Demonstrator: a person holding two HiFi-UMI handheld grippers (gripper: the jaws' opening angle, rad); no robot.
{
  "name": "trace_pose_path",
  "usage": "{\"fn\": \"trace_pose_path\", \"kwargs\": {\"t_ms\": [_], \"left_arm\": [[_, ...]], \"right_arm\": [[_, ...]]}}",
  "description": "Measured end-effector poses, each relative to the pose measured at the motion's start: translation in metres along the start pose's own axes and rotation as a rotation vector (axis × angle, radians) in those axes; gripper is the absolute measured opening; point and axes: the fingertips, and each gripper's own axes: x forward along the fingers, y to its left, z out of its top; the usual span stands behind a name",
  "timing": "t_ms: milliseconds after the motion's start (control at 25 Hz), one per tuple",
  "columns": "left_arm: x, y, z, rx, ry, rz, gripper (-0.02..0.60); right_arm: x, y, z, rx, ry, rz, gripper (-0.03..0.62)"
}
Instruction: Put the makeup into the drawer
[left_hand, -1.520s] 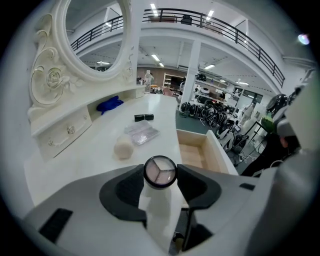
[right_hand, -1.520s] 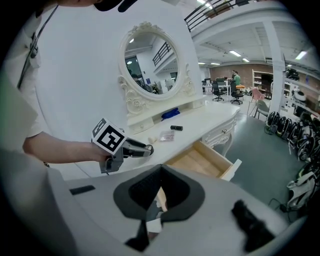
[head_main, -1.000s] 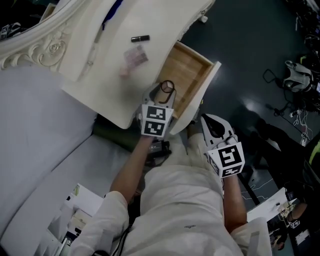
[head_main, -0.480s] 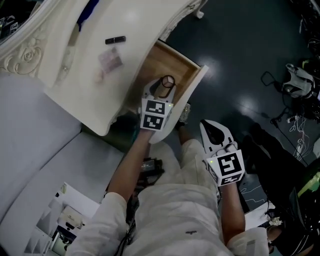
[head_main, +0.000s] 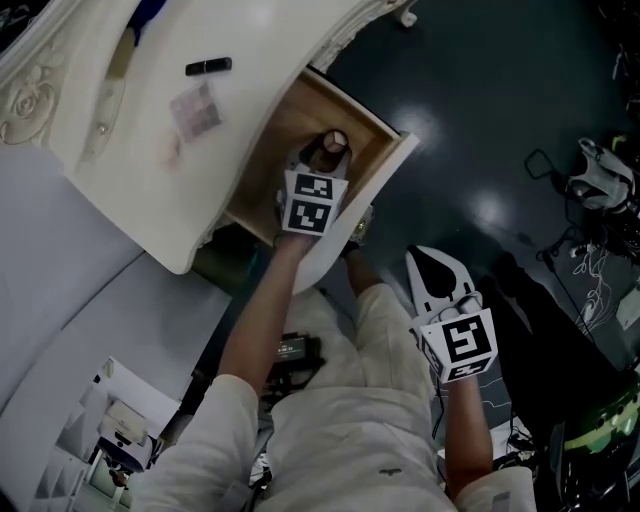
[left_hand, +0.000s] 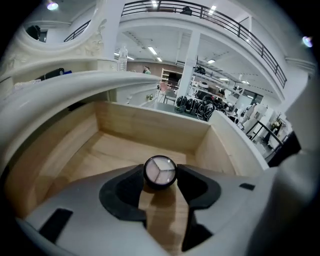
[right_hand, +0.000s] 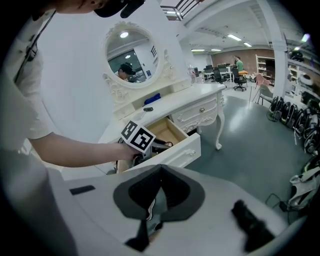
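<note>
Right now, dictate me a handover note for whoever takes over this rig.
Left tool: shut on the round compact, held inside the open drawer, above its wooden floor.
Right tool: shut, nothing in it, low beside the person's leg, away from the desk.
Done: drawer is open, compact brought to it but not yet released.
Left: let go of the compact, then fetch the black tube and the pinkish flat item from the desk top.
</note>
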Motion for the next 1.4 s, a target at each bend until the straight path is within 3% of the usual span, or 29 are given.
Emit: {"fn": "trace_pose_path", "kwargs": {"t_ms": [680, 1080, 1400], "left_arm": [[-0.006, 0.0, -0.007, 0.089, 0.042, -0.01, 0.219], [-0.123, -0.027, 0.03, 0.06, -0.084, -0.051, 0.218], [-0.226, -0.054, 0.049, 0.015, -0.188, -0.1, 0.164]], "right_arm": [[-0.011, 0.0, 0.004, 0.004, -0.01, -0.017, 0.012], [-0.037, 0.03, 0.041, -0.038, -0.085, -0.029, 0.012], [-0.059, 0.073, 0.072, -0.078, -0.158, -0.036, 0.012]]}}
